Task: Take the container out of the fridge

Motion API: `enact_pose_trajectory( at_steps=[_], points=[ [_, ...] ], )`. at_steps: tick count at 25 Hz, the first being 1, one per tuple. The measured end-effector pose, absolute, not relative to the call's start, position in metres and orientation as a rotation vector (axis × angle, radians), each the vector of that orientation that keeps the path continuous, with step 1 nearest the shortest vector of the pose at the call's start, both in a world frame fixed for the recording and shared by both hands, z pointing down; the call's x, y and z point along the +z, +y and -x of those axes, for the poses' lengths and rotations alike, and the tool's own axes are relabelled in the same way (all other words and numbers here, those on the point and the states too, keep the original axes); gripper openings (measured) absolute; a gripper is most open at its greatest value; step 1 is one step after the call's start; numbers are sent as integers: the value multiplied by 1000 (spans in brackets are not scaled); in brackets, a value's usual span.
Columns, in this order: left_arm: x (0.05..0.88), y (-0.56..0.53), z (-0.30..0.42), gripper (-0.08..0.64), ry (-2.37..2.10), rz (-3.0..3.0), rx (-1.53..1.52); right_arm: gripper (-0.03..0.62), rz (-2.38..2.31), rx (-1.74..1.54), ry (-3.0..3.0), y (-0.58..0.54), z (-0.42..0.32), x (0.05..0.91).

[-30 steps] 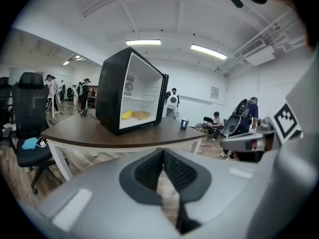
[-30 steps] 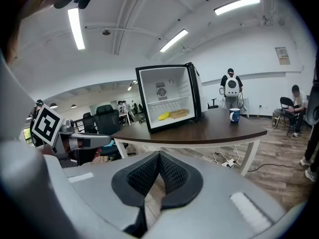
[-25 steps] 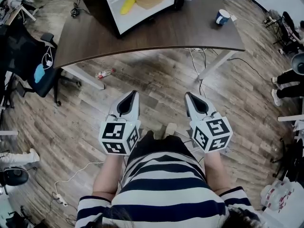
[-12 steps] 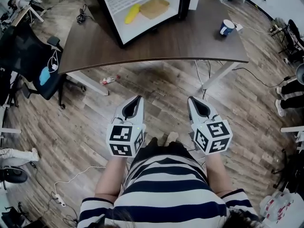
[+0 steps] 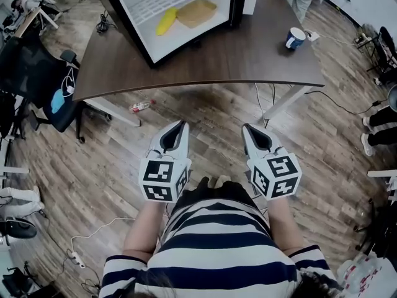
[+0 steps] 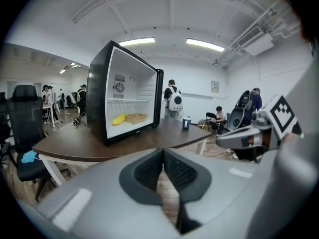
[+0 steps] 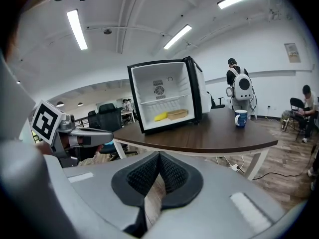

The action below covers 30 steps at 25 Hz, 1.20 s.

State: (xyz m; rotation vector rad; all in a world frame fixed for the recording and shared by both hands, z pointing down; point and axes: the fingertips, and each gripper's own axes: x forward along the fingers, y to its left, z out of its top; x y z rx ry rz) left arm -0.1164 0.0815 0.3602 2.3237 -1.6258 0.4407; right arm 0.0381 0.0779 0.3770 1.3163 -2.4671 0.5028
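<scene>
Left gripper (image 5: 178,128) and right gripper (image 5: 247,130), both pinched closed and empty, point toward the tan container (image 5: 197,12), which lies well ahead inside the open fridge (image 5: 186,33), marginally nearer the left.

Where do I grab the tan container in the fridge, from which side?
On the tan container, pinch the near wall over its rim, coming through the open fridge front: it is a shallow open tray, and the banana crowds its left.

I can read no words or numbers. My left hand-held gripper (image 5: 178,126) and right hand-held gripper (image 5: 247,129) carry only black-and-white square markers; the sticker (image 7: 158,90) inside the fridge (image 7: 177,88) is too small to read.
</scene>
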Motion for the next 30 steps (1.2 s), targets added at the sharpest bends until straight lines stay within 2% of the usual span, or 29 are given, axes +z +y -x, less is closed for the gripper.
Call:
enact_pose_trajectory(
  at_steps=[12, 30],
  points=[
    [374, 59, 65, 0, -1472, -2362, 445, -8, -1213, 505, -2511, 57, -54, 389],
    [366, -30, 52, 0, -1447, -2576, 587, -8, -1241, 521, -2489, -7, -44, 396]
  ],
)
